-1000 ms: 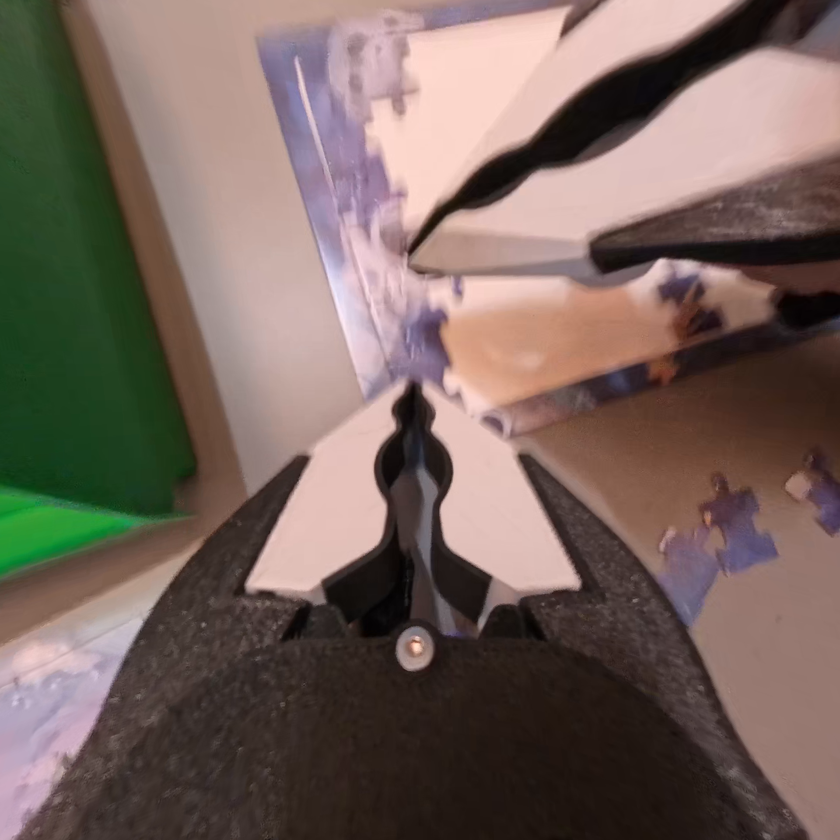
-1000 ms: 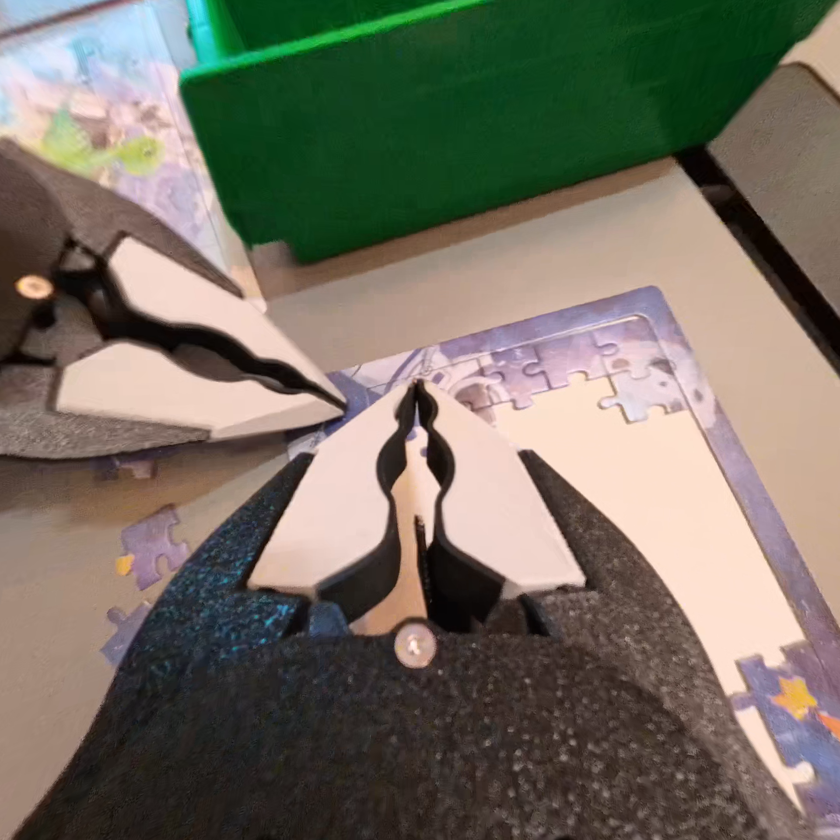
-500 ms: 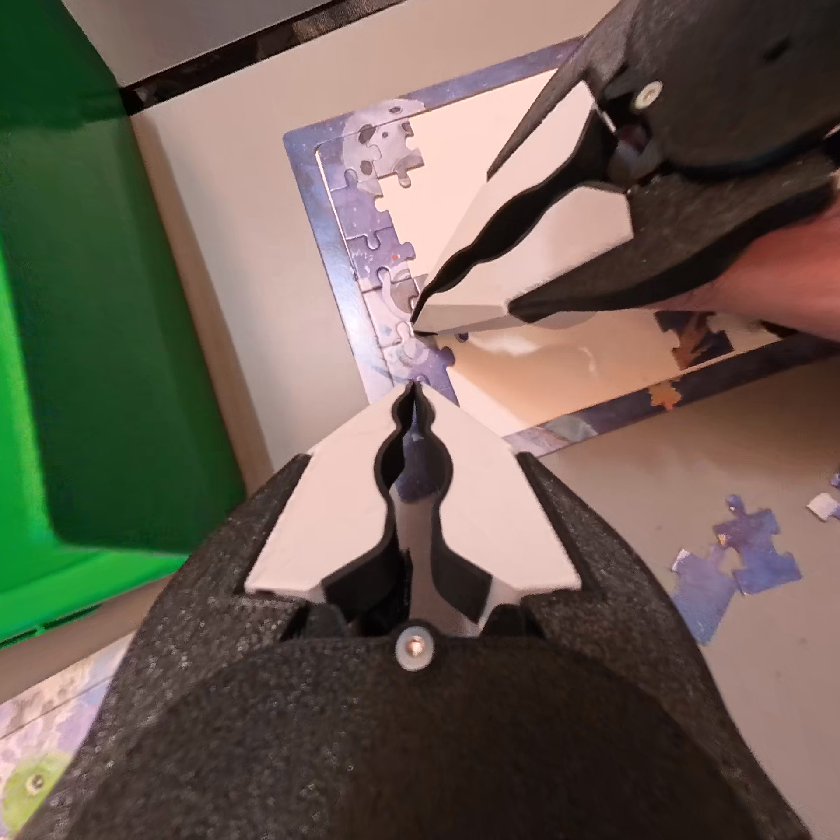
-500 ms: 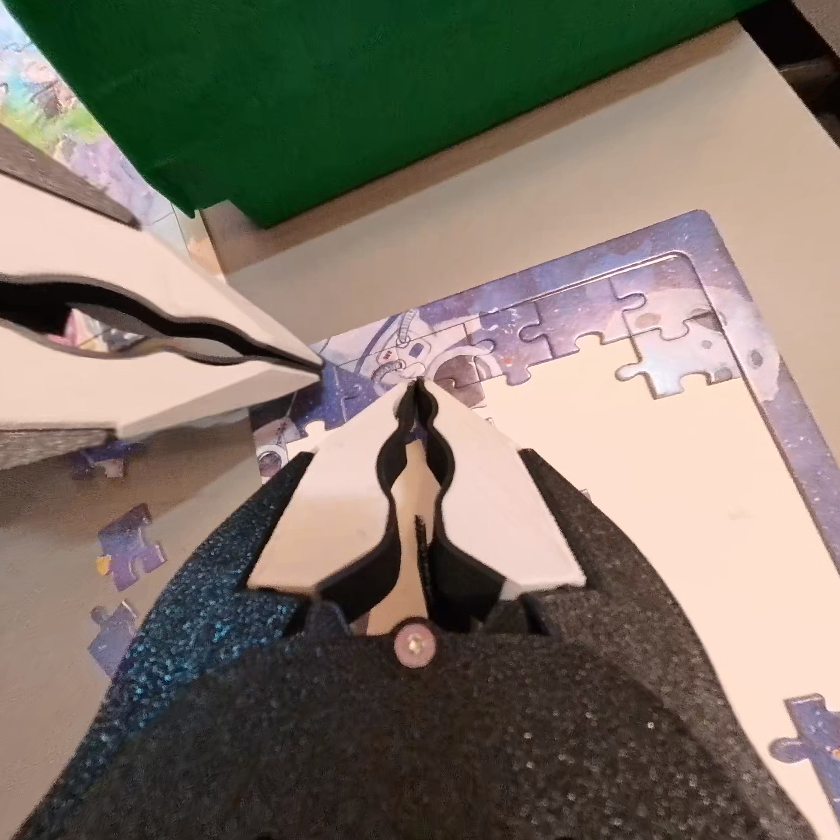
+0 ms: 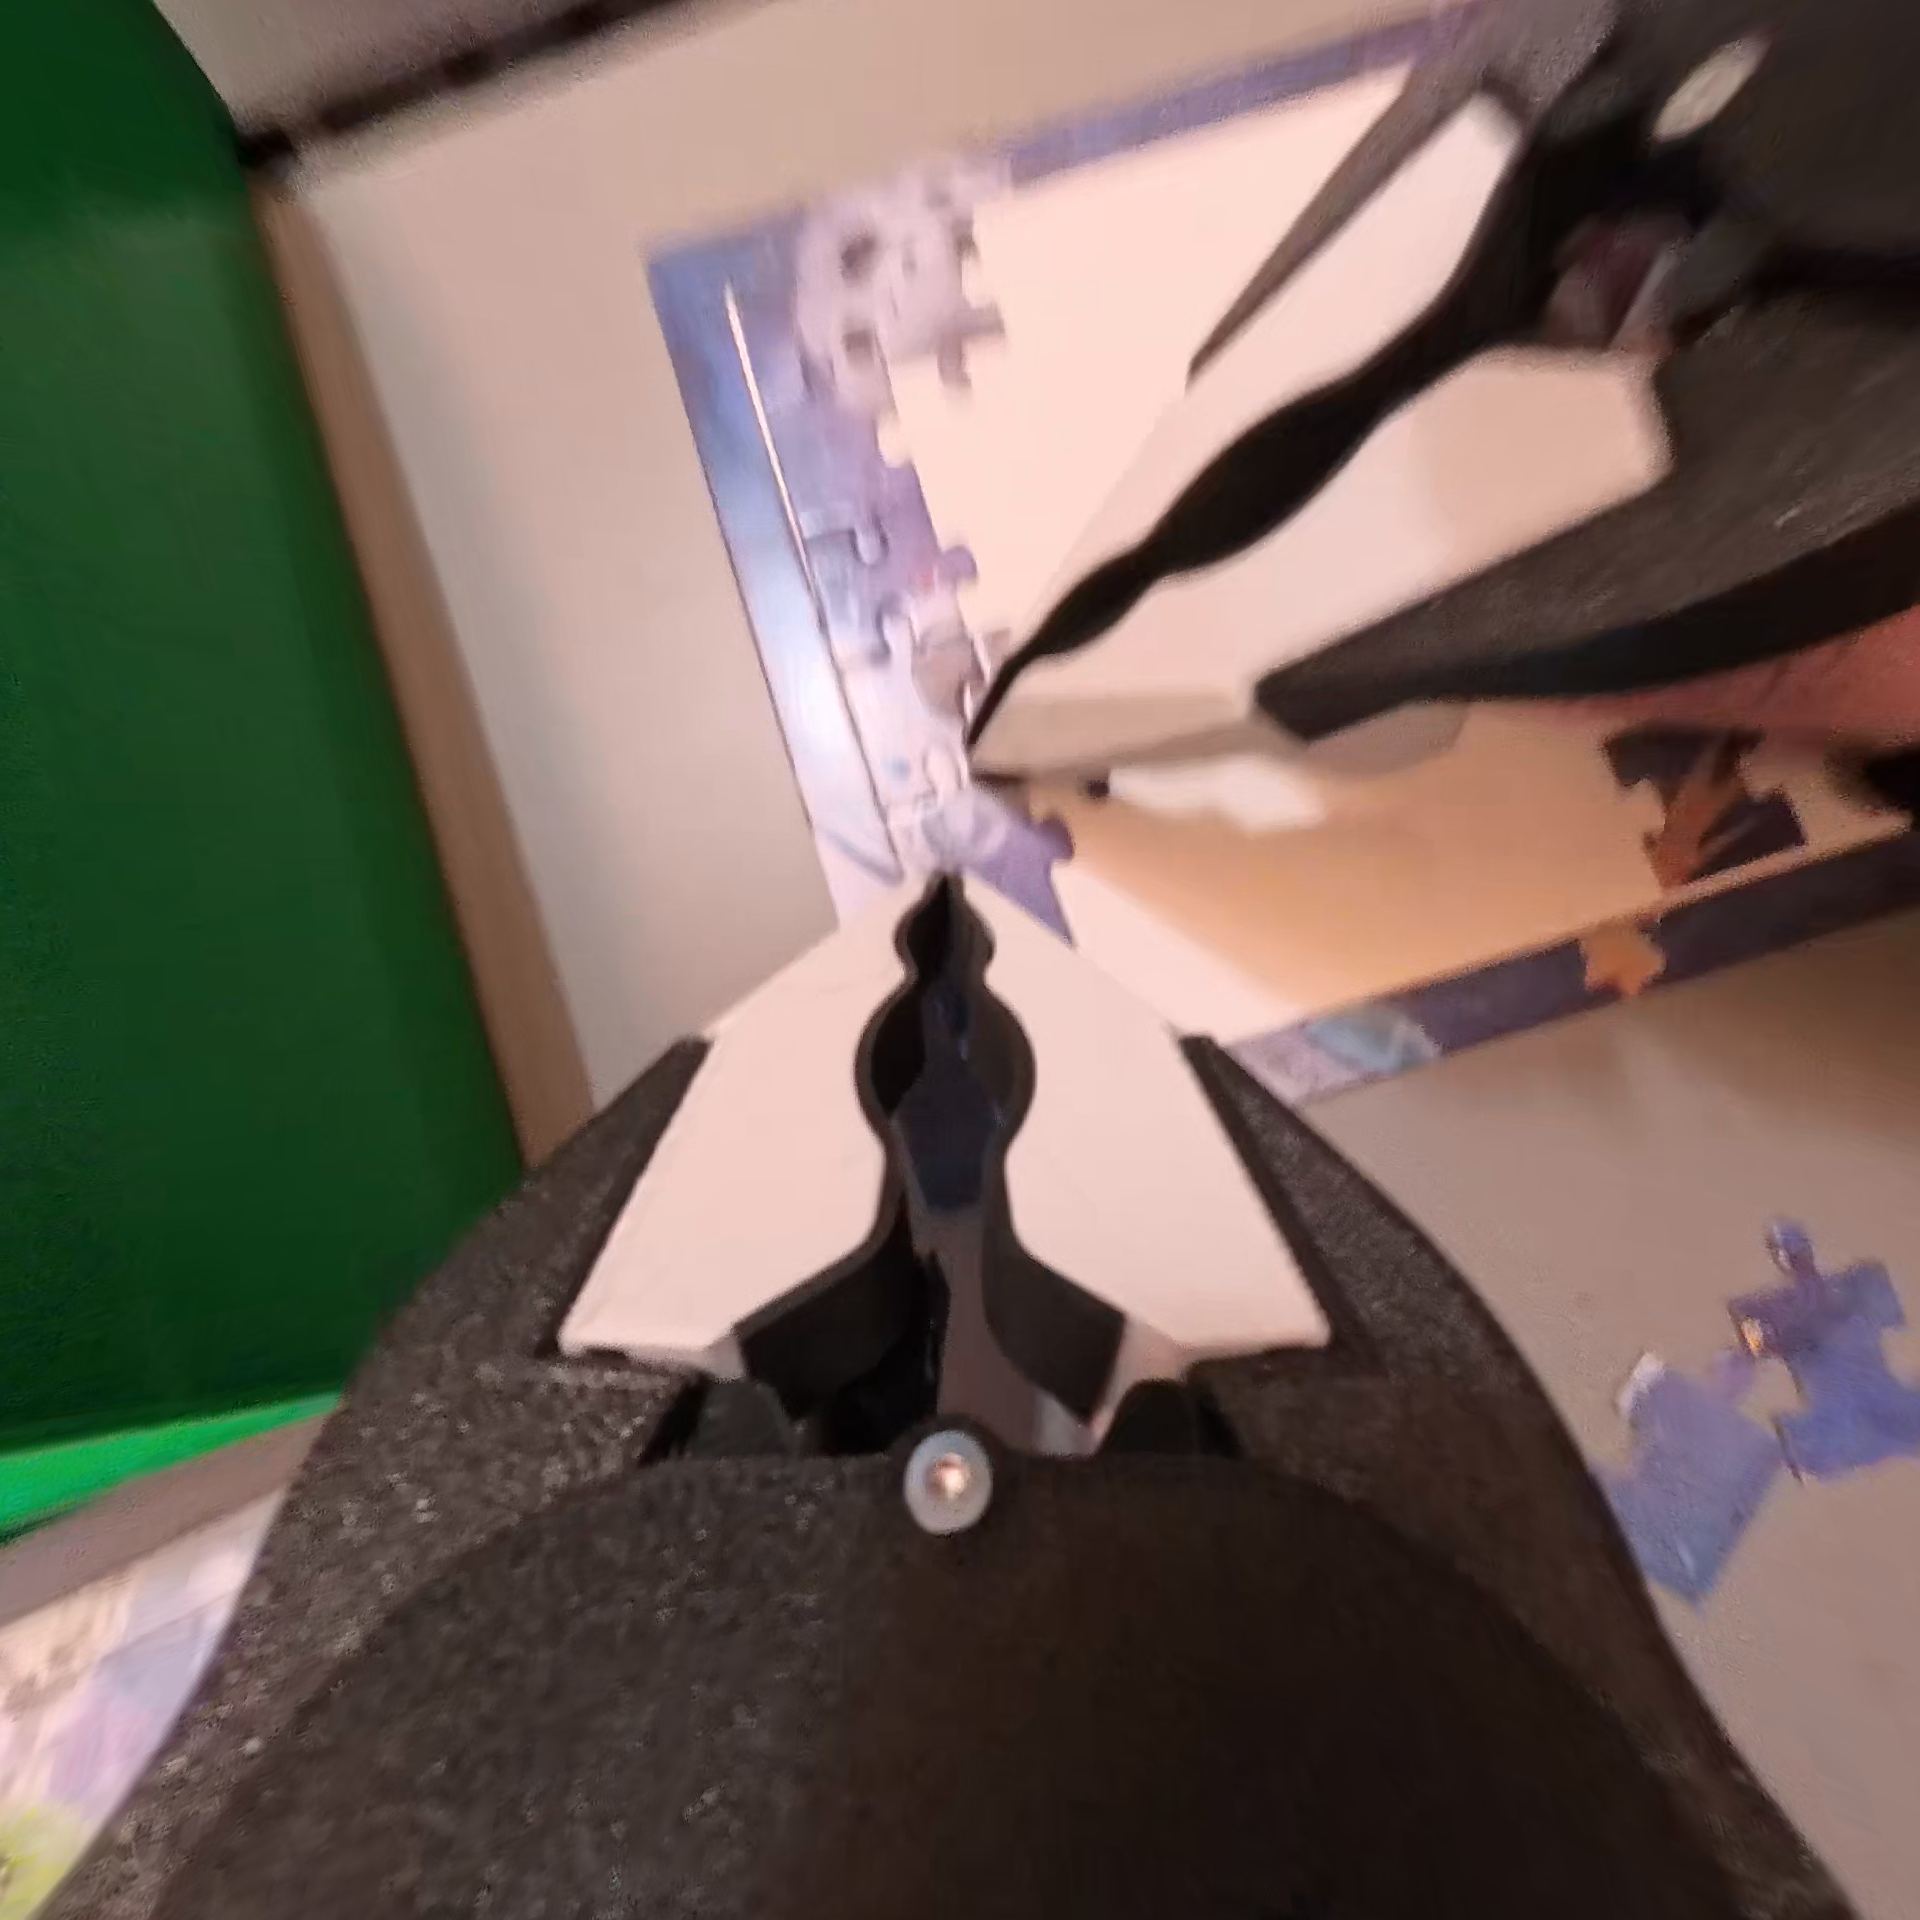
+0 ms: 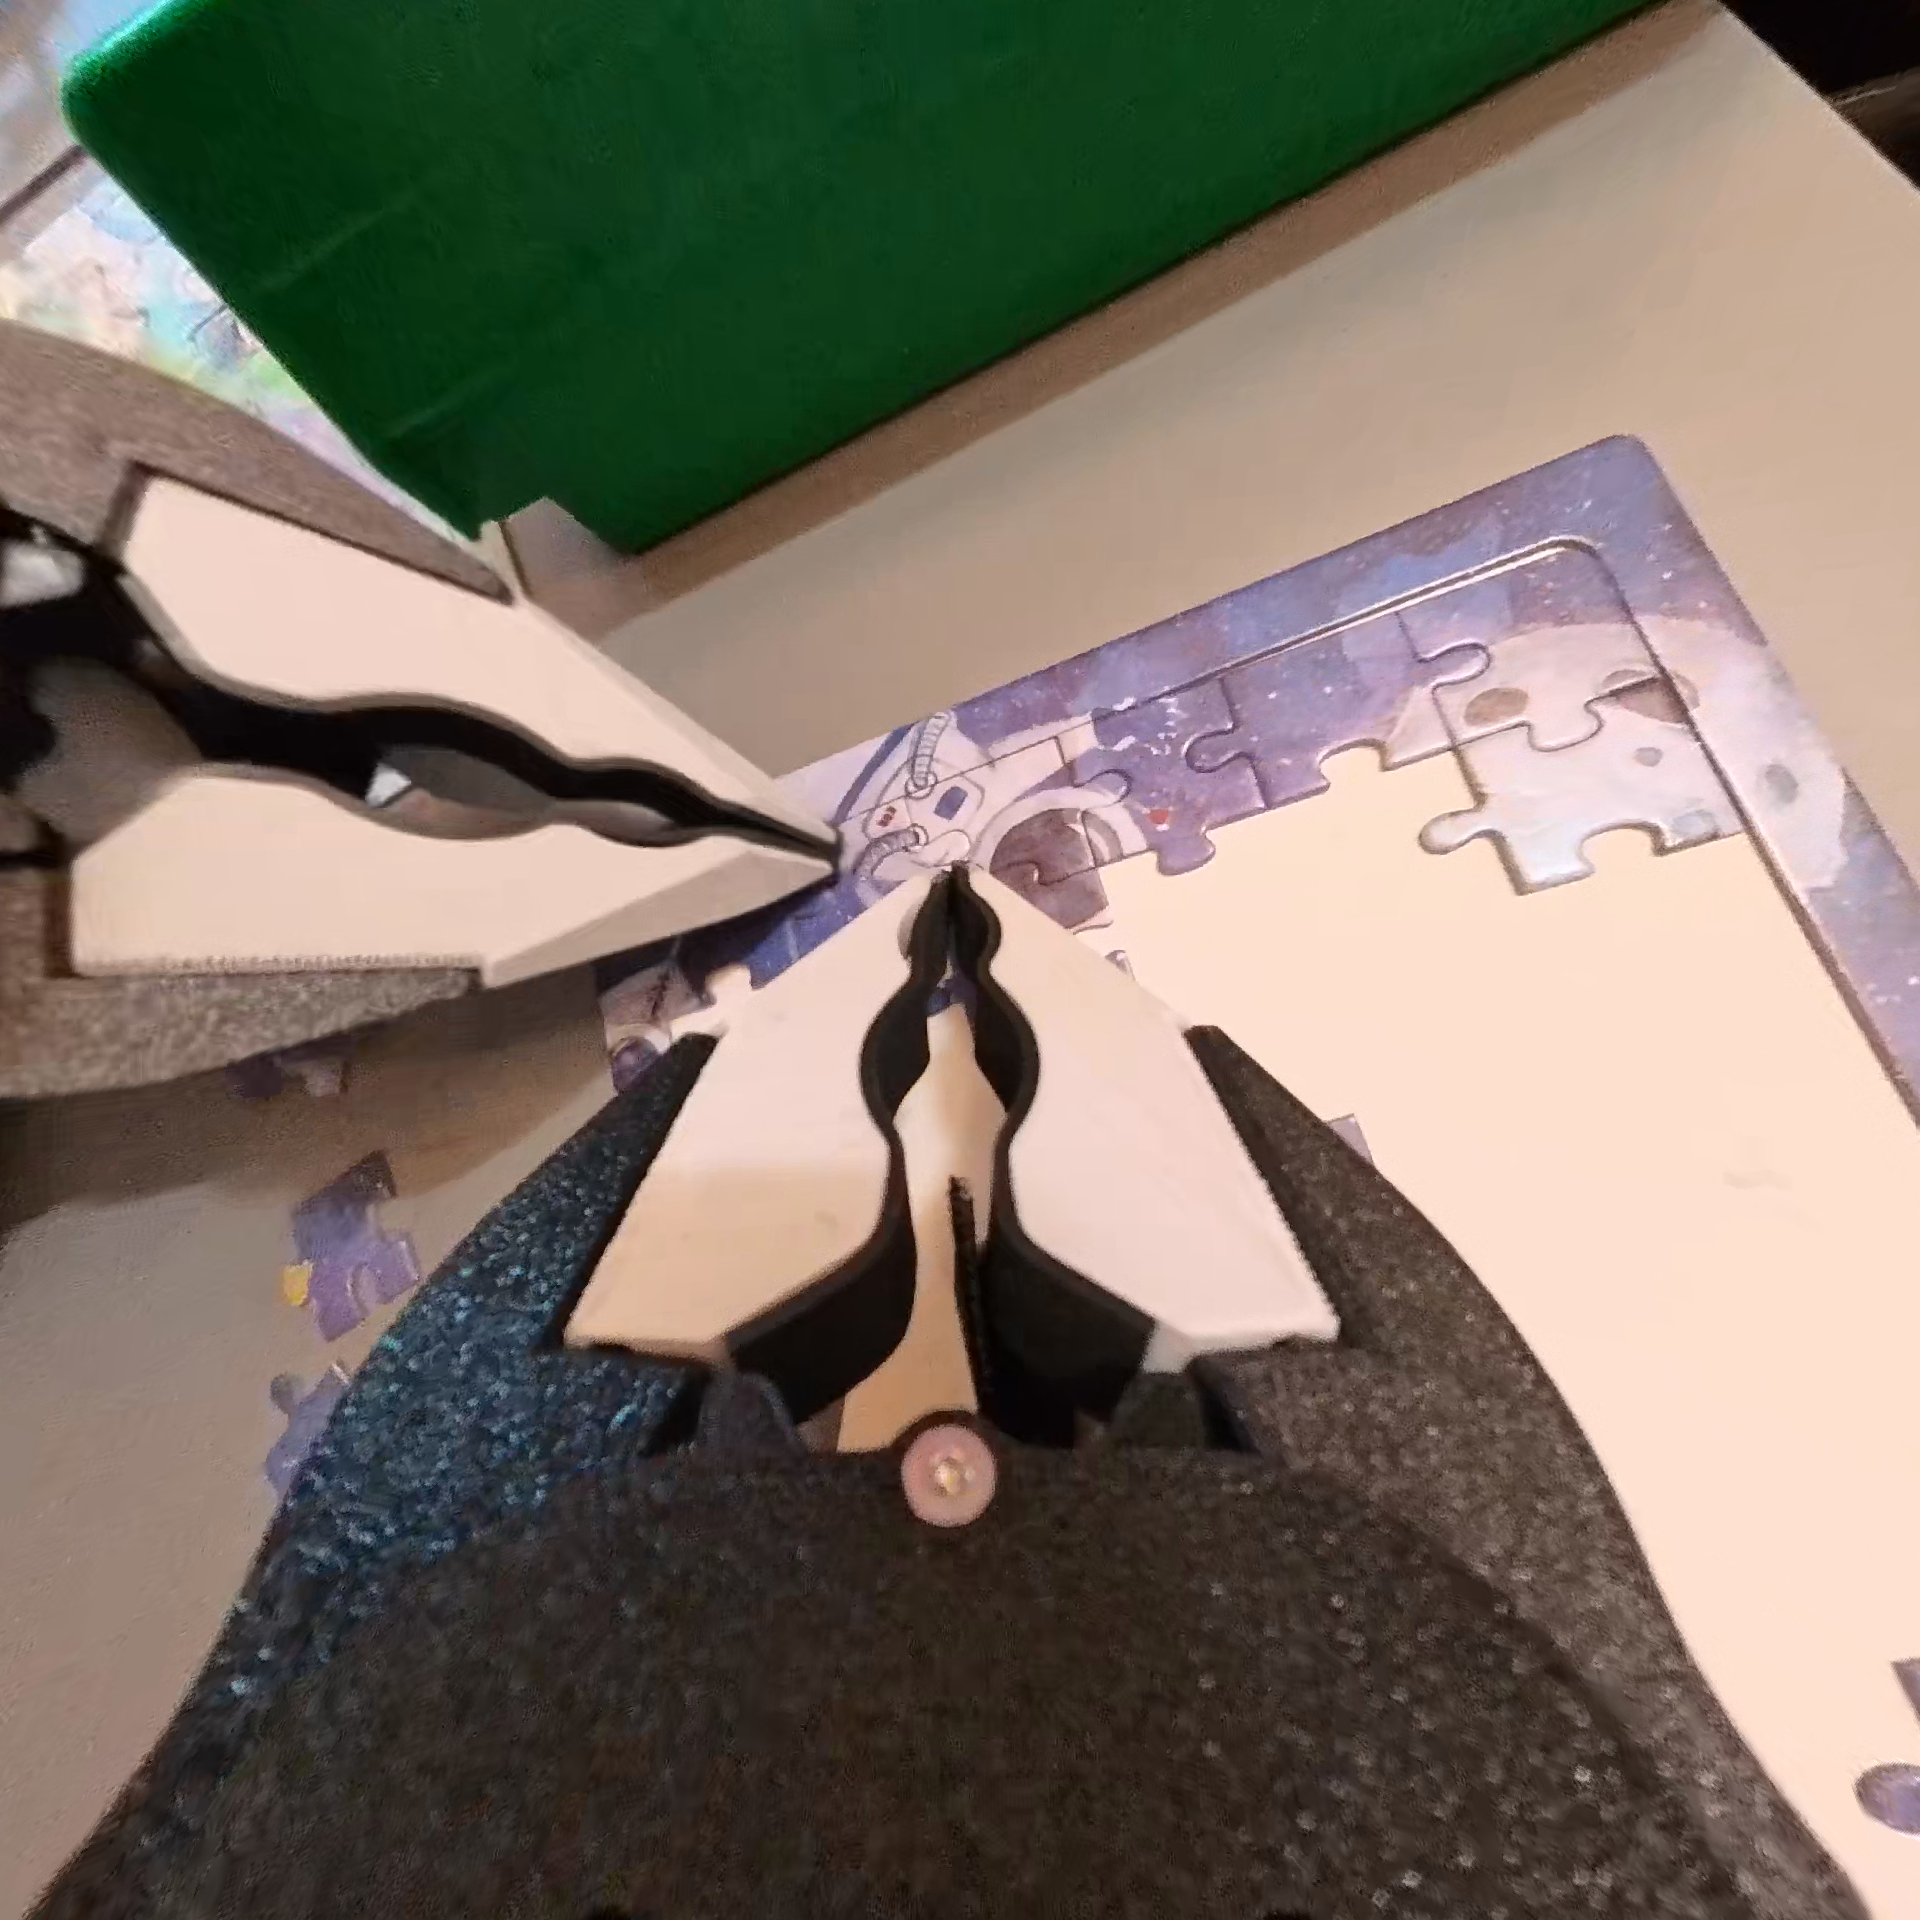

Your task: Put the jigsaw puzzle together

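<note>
The puzzle tray [image 6: 1662, 540] has a blue-purple frame and a bare cream floor. A row of joined pieces [image 6: 1299, 717] runs along one edge. My right gripper [image 6: 951, 878] is shut, its tip down on the joined pieces near the tray corner. My left gripper [image 6: 826, 842] comes in from the left, shut, its tip just beside the right one. In the blurred left wrist view my left gripper [image 5: 943, 883] is shut at the tray [image 5: 1558, 997] corner, and the right gripper [image 5: 977, 732] reaches in from the upper right. I see no piece between either pair of tips.
A green bin [image 6: 831, 260] stands close behind the tray and also shows in the left wrist view [image 5: 156, 727]. Loose blue pieces [image 5: 1766, 1382] lie on the beige table beside the tray and show in the right wrist view [image 6: 353, 1247]. A printed picture sheet [image 5: 83, 1662] lies by the bin.
Both grippers stay shut. The left gripper's tip has moved closer to the right gripper's tip over the corner pieces. The left view has gone blurred with motion.
</note>
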A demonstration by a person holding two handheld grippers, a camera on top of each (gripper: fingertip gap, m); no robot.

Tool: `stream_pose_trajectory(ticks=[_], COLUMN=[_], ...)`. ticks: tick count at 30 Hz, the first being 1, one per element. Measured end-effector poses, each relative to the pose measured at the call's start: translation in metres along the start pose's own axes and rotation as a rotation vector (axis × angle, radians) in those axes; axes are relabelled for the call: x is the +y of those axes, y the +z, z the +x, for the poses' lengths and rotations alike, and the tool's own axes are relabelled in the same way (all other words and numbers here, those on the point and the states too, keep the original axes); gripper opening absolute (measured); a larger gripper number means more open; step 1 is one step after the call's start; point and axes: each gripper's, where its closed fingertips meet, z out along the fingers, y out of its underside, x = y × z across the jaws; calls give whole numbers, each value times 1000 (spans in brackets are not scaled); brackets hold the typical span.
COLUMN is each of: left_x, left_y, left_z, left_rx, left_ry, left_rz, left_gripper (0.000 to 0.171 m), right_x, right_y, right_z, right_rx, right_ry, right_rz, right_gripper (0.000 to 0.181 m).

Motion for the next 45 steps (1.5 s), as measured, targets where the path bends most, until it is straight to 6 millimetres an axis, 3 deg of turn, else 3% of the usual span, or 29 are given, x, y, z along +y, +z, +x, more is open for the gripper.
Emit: stream_pose_trajectory(ticks=[3, 6, 8, 10, 14, 19, 23, 26, 30, 34, 38, 40, 45], left_x=[-10, -22, -16, 4, 1, -21, 10, 10, -3, 7, 19, 21, 17], left_y=[-15, -27, -20, -2, -2, -17, -7, -10, -23, -28, -31, -33, -35], left_z=[-6, 2, 8, 15, 15, -3, 9, 9, 9, 10, 7, 5, 2], left_rx=[-11, -3, 3, 32, 65, -25, -4, 23, 13, 28, 78, 120, 167], left_ry=[5, 6, 38, 38, 29, -5, 40, 40, 38, -22, -111, -162, -213], left_rz=[34, 96, 67, 2, -34, 52, -32, -70, -33, -37, -11, 13, 70], left_gripper=[0, 0, 0, 1, 0, 0, 2, 0, 0, 0, 5, 7, 9], right_x=[1, 1, 1, 1, 1, 1, 1, 1, 1, 0, 6, 11, 9], right_y=[0, 0, 0, 0, 0, 0, 0, 0, 0, -1, -18, -22, -17], right_z=[-1, -1, -1, -1, -1, -1, -2, -2, -2, -2, -12, -20, -39], right_rx=[5, 11, 5, 2, 12, 1, -10, -4, 2, -9, -88, -98, -79], right_ry=[-13, -18, -14, -10, -20, -12, -2, -7, -12, -6, -179, -334, -483], right_rz=[-11, -16, -15, -13, -16, -10, -8, -12, -13, -18, -4, -2, 24], right_gripper=[0, 0, 0, 0, 0, 0, 0, 0, 0, 0, 3, 26, 19])
